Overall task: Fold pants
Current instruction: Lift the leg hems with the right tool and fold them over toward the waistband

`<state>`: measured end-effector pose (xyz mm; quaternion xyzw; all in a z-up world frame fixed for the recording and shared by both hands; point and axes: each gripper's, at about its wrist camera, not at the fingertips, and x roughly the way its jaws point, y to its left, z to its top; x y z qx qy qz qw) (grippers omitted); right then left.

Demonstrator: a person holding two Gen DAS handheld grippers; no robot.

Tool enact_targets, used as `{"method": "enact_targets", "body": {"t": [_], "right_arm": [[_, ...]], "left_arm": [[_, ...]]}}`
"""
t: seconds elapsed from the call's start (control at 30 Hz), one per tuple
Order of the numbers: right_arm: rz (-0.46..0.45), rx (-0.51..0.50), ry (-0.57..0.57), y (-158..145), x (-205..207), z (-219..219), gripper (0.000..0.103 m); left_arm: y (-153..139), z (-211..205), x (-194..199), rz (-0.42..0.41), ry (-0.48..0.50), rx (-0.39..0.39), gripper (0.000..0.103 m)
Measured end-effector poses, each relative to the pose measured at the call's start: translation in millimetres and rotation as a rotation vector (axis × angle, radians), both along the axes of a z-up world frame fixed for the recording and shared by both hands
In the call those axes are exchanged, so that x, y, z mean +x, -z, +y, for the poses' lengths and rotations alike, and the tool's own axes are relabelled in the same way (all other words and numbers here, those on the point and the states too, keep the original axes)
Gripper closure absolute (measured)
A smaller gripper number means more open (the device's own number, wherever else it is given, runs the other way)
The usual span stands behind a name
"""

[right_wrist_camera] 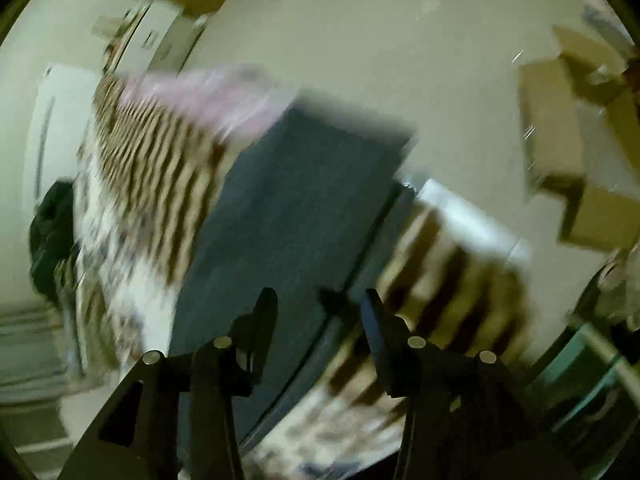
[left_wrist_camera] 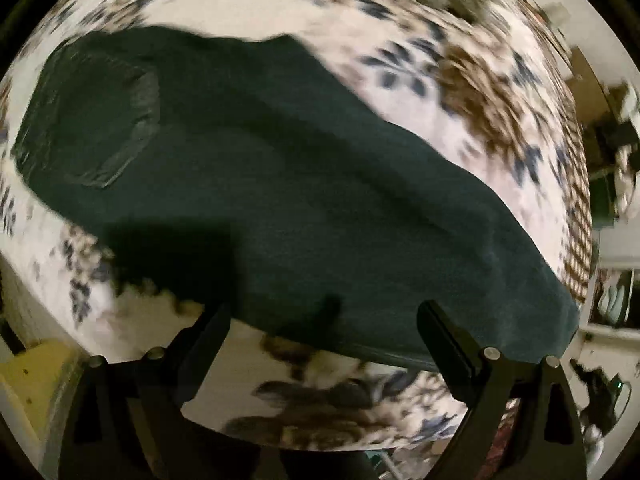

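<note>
Dark pants [left_wrist_camera: 280, 184] lie flat on a floral bedspread [left_wrist_camera: 460, 88], with a back pocket [left_wrist_camera: 108, 120] showing at the left. My left gripper [left_wrist_camera: 324, 312] hangs above the near edge of the pants, open, with nothing between its fingers. The right wrist view is blurred. There, a leg of the pants [right_wrist_camera: 288, 220] runs up the picture over the striped border of the bedspread [right_wrist_camera: 160, 168]. My right gripper [right_wrist_camera: 320, 298] stands partly open above the leg's edge, and its pads press on nothing that I can see.
A pink cloth [right_wrist_camera: 208, 92] lies beyond the far end of the leg. A dark garment [right_wrist_camera: 52, 232] sits at the left. Cardboard boxes [right_wrist_camera: 556, 120] stand on the pale floor to the right. The bed's edge drops off beside a yellow thing [left_wrist_camera: 36, 368].
</note>
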<state>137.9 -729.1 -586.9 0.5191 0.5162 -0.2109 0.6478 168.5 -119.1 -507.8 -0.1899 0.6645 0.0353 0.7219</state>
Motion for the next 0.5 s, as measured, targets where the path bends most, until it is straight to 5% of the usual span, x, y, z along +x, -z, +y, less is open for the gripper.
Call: {"method": "enact_targets", "body": {"t": [0.17,0.33,0.37,0.4,0.43,0.5], "right_arm": [[0.010,0.182,-0.121,34,31,118,0.057],[0.059,0.165,-0.108,64,42,173,0.059],[0.051,0.131,-0.082,63,42,176,0.066],[0.050,0.101,-0.066,62,42,178,0.076],[0.071,0.078,-0.059,61,43,179,0.094],[0.084,0.048,-0.033,57,42,181,0.100]], "left_arm": [[16,70,-8,-0.008,-0.120,0.020,0.008],[52,139,-8,0.010,-0.255,-0.022,0.009],[55,147,-9,0.001,-0.283,-0.038,0.019],[58,155,-10,-0.013,-0.312,-0.058,0.040],[61,162,-11,-0.007,-0.331,-0.061,0.049],[63,172,-16,-0.018,-0.368,-0.092,0.069]]}}
